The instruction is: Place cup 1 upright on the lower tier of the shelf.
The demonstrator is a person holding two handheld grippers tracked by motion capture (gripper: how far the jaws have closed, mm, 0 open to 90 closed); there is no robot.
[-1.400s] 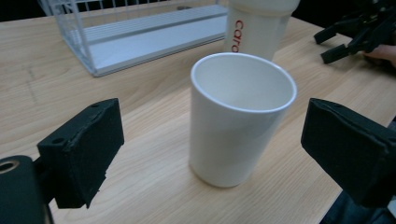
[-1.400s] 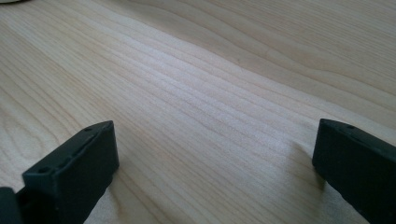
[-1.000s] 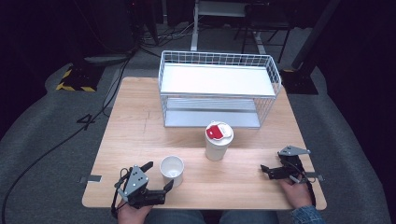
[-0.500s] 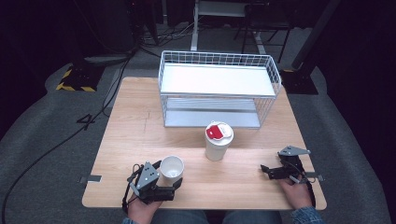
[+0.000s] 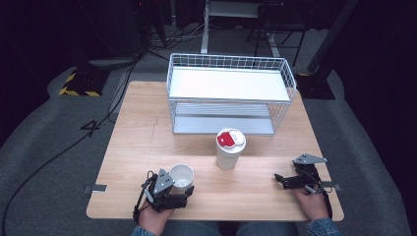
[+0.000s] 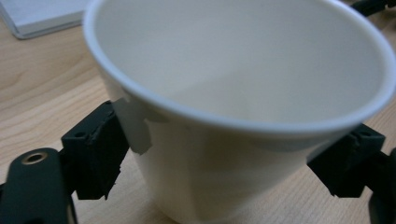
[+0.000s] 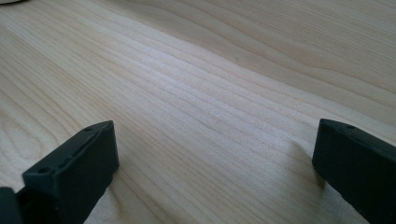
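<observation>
the left tongs have just been closing around the open white paper cup, and in the left gripper view both black jaws press against the cup's sides below its rim. the cup stands upright near the front edge of the wooden counter, with nothing visible inside it. the right tongs rest open on the counter at the right, nothing between the jaws. a lidded white cup with a red tab stands mid-counter, just before the white wire basket shelf.

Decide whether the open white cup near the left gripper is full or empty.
Empty. The left gripper view looks into the white cup and shows a bare, dry inside; it stands upright on the table.
</observation>
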